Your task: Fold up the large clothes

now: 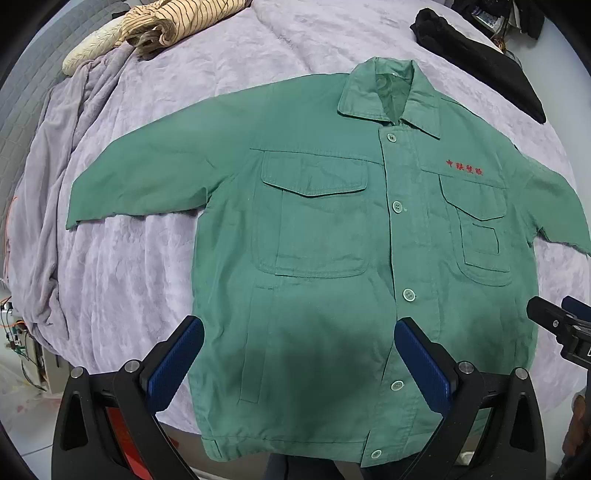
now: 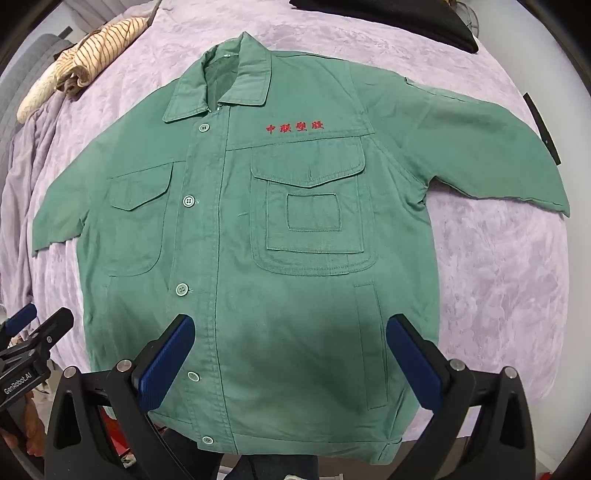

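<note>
Jacket: green jacket (image 1: 325,229) lay flat, buttoned, on the bed (image 1: 147,258).
Tools: your left tool (image 1: 299,343) and right tool (image 2: 290,339) hovered wide, empty.

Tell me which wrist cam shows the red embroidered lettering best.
Right wrist: the red embroidered lettering sits near frame centre, large and sharp on the green work jacket. In the left wrist view the lettering is smaller, off toward the right edge and blurrier.

Lying spread on the bed (image 1: 147,258) ahead of both grippers: jacket (image 1: 332,240), collar farthest; striped bundle (image 1: 177,22) beyond-left, dark garment (image 1: 480,62) beyond-right of the left gripper (image 1: 299,339).
</note>
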The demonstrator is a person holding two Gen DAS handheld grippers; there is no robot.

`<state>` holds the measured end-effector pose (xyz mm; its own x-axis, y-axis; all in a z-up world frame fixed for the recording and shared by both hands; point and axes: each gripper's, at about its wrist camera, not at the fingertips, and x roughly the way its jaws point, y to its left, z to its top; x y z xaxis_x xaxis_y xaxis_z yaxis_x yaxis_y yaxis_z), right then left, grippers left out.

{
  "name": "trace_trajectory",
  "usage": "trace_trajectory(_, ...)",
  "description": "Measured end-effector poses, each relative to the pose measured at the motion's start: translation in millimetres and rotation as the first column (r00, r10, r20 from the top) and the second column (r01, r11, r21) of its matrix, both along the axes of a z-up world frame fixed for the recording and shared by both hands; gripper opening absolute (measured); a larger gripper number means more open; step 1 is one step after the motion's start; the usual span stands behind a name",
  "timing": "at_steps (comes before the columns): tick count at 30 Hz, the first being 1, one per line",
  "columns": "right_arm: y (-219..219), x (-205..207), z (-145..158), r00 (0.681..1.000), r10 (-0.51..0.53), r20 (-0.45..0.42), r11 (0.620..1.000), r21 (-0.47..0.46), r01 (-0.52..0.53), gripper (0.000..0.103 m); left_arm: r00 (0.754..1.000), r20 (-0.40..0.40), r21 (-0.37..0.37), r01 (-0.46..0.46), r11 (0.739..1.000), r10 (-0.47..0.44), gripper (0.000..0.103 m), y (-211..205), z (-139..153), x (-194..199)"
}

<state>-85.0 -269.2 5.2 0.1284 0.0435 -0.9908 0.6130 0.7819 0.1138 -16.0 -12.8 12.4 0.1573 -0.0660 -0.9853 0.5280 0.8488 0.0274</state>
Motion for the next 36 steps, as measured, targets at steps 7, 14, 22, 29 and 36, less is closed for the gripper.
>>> trace_trajectory(7, -5, 1, 1, 1.000, 0.004, 0.001, 1.000, -0.003, -0.004, 0.103, 1.000, -0.008, -0.002, 0.001, 1.000, -0.001, 0.103, -4, 1, 1)
trace_trajectory(14, -8, 2, 2, 1.000, 0.008, 0.001, 1.000, -0.005, -0.008, 0.103, 1.000, -0.004, 0.001, 0.004, 1.000, -0.004, 0.103, -8, 1, 1)
trace_trajectory(22, -9, 3, 2, 1.000, 0.010, 0.000, 1.000, -0.006, -0.010, 0.103, 1.000, -0.004, 0.002, 0.004, 1.000, -0.004, 0.103, -9, 1, 1)
trace_trajectory(29, -10, 5, 1, 1.000, 0.011, 0.000, 1.000, -0.004, -0.011, 0.103, 1.000, -0.003, 0.003, 0.002, 1.000, -0.002, 0.103, -10, 1, 2)
trace_trajectory(36, -10, 6, 0, 1.000, 0.011, 0.000, 1.000, -0.002, -0.011, 0.103, 1.000, -0.004, 0.005, 0.002, 1.000, -0.002, 0.103, -12, 2, 2)
